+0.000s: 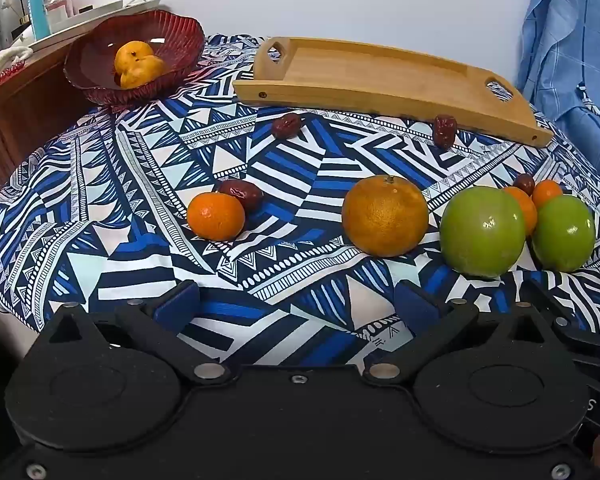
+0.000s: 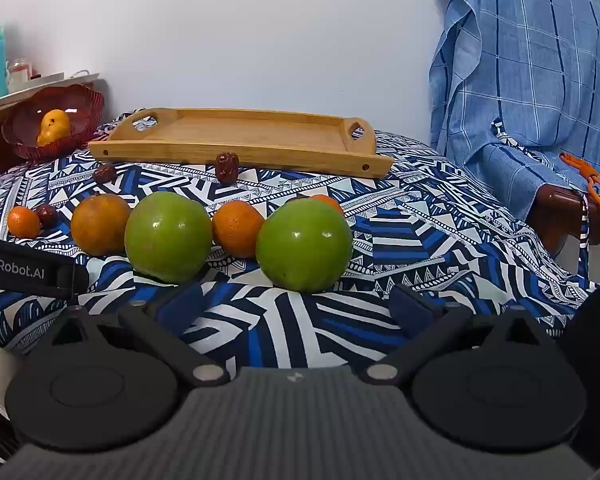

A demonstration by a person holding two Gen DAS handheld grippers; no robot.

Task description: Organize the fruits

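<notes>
Fruit lies in a row on the blue patterned cloth (image 1: 140, 184): a small mandarin (image 1: 215, 216), a large orange (image 1: 385, 216), two green apples (image 1: 482, 232) (image 1: 564, 234) and small oranges behind them. Dark red dates (image 1: 242, 193) (image 1: 286, 125) (image 1: 445, 130) are scattered about. An empty wooden tray (image 1: 380, 72) stands at the back, and a red bowl (image 1: 100, 68) holding yellow fruit is at the back left. My left gripper (image 1: 296, 306) is open, short of the fruit. My right gripper (image 2: 296, 306) is open just before the right green apple (image 2: 304, 245); the other green apple (image 2: 168, 237) is to its left.
A wooden cabinet (image 1: 20, 112) with bottles and a white tray stands at the left. A blue checked cloth (image 2: 520, 92) hangs over a chair at the right, with an orange cord (image 2: 592, 184) on it. A white wall runs behind the table.
</notes>
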